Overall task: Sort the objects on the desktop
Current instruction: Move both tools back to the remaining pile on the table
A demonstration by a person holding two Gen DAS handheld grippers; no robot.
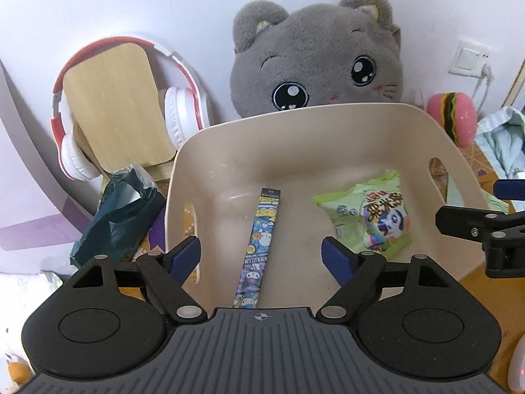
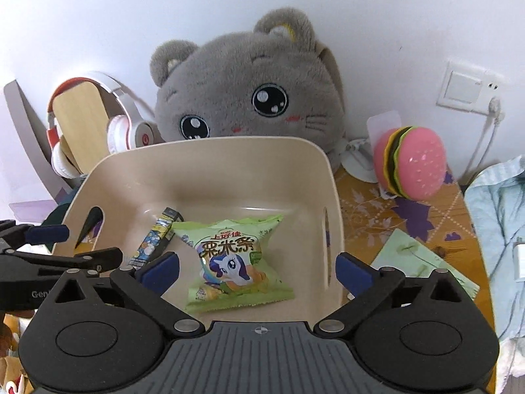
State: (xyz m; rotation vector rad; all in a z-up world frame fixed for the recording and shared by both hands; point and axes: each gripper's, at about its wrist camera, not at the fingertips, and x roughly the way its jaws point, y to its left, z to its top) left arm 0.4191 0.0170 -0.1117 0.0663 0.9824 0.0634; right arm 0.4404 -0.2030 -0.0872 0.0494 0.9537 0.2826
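- Left gripper (image 1: 261, 257): jaws stand wide apart, nothing pressed between them; it hangs over the near edge of the bin (image 1: 229, 144).
- Right gripper (image 2: 257, 267): jaws likewise spread wide, holding nothing, above the same bin (image 2: 210, 164).
- Long printed box (image 1: 257, 246): lies flat on the bin floor, left of centre, running near to far.
- Green snack bag (image 2: 234, 264): lies flat on the bin floor, just right of the box; the two appear to touch at the far end, though this is not certain.
- Grey cat plush (image 2: 249, 98) stands behind the bin against the wall.
- Headphones (image 1: 183, 111) hang left of it; burger toy (image 2: 413, 164) sits on the counter (image 2: 367, 210) to the right.
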